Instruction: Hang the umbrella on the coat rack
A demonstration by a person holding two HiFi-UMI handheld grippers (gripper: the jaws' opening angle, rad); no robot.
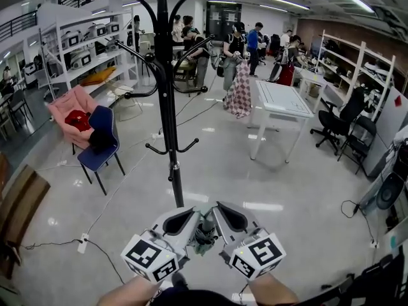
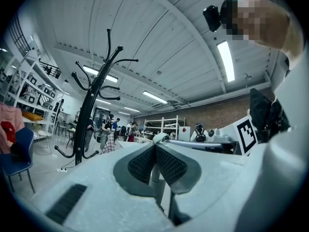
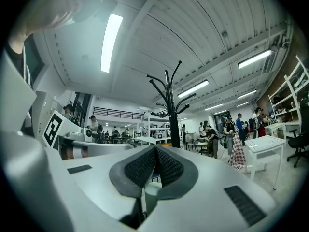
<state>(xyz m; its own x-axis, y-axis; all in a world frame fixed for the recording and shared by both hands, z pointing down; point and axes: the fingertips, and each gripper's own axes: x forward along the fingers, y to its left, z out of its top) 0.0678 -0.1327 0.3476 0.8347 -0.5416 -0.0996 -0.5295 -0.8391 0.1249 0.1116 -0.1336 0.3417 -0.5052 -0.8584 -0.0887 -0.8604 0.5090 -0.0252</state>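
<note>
Between the two grippers, low in the head view: folded dark umbrella (image 1: 204, 233)
Left gripper (image 2: 155, 146): jaws pressed together, nothing visibly clamped
Right gripper (image 3: 155, 148): jaws closed likewise
Coat rack (image 1: 167, 107): upright on the floor (image 1: 287, 190), just ahead

Black coat rack (image 1: 167, 107), upright on pale floor (image 1: 287, 190), curved hooks at several heights. Left tongs (image 1: 182, 220) and right tongs (image 1: 233, 217) at bottom edge, tips near the rack's foot. Dark, folded umbrella (image 1: 205, 231) between the two. Blue chair (image 1: 105, 148) beside pink armchair (image 1: 69, 107), left. White table (image 1: 280, 101), right, with checked cloth (image 1: 240, 89) hanging by its near corner. Black office chair (image 1: 338, 123) further right. White shelving (image 1: 89, 40) at rear left. People standing in background.
</note>
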